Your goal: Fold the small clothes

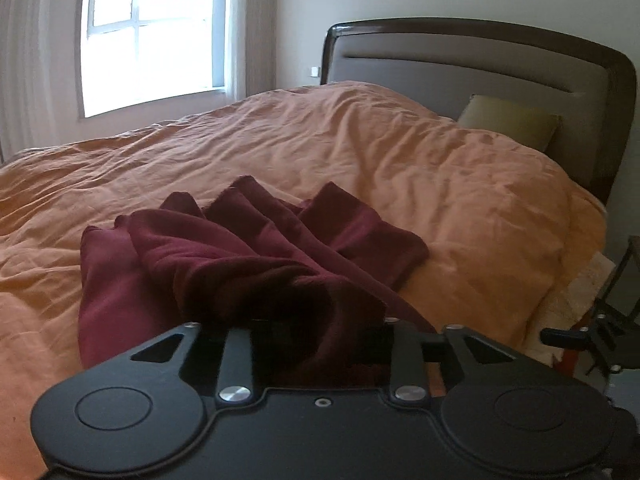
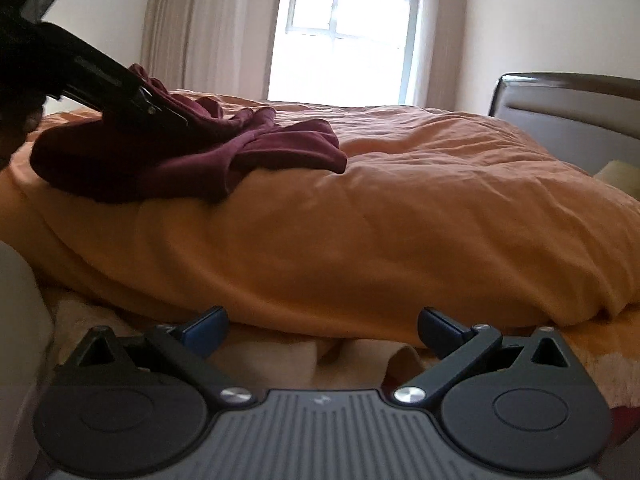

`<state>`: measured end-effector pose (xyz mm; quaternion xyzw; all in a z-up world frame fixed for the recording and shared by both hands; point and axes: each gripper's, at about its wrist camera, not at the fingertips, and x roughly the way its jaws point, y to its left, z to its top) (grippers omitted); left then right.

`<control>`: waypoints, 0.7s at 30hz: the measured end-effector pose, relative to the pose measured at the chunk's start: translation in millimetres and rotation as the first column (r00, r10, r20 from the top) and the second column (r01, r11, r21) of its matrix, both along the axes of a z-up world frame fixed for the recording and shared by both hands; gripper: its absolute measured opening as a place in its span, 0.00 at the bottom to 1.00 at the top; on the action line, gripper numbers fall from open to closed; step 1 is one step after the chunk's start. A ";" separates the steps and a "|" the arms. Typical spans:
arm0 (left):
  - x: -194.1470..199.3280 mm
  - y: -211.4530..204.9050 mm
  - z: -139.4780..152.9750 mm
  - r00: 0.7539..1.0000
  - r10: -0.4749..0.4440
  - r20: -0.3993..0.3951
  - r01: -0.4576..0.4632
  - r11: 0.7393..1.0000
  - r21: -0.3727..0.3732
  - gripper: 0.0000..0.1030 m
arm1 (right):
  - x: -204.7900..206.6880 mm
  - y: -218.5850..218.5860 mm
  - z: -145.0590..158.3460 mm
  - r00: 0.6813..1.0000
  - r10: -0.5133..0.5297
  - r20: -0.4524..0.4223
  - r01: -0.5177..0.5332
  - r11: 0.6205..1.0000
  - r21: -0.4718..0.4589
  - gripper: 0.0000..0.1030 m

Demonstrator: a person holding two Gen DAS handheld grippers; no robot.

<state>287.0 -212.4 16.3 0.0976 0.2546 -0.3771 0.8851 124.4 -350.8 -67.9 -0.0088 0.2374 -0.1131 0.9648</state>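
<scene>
No readable text, labels, brands or numbers anywhere in either view. Only mark: small pale lightning-like emblem moulded on ribbed grey plate of right gripper (image 2: pixel 322 330), near top centre; too small to identify.

1. The maroon garment (image 1: pixel 248 248) was soft, matt cloth, limp and creased.
2. The orange duvet (image 1: pixel 360 152) was matt, wrinkled fabric.
3. The headboard (image 1: pixel 500 76) had a glossy dark wooden frame around a smooth, padded grey panel.
4. The left gripper (image 1: pixel 320 336) was matt black plastic with shiny metal screws.
5. The right gripper (image 2: pixel 322 326) had a ribbed grey plate and blue pads (image 2: pixel 204 330).
</scene>
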 end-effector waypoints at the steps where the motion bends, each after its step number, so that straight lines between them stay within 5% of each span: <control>1: -1.2 2.7 1.3 1.000 -0.011 -0.006 0.011 1.000 -0.009 0.41 | 1.4 0.6 -0.7 1.000 -0.006 0.004 0.006 1.000 0.000 1.00; 7: -9.5 18.3 11.2 0.995 -0.058 -0.084 0.051 0.994 -0.093 0.73 | 7.4 -0.1 0.1 1.000 -0.008 0.003 0.008 1.000 -0.022 1.00; 14: -20.5 63.2 23.4 0.984 0.085 -0.155 -0.113 0.977 -0.182 0.98 | 8.9 13.8 1.6 1.000 0.013 0.006 -0.013 0.999 -0.032 1.00; 18: -22.4 91.1 25.0 0.954 0.250 -0.167 -0.285 0.931 -0.230 0.99 | 9.5 27.4 7.4 0.999 0.026 0.038 -0.024 0.998 -0.056 1.00; 21: -23.1 109.7 23.4 0.897 0.411 -0.159 -0.439 0.869 -0.228 0.99 | 8.4 36.7 16.8 0.995 0.041 0.090 -0.034 0.996 -0.077 1.00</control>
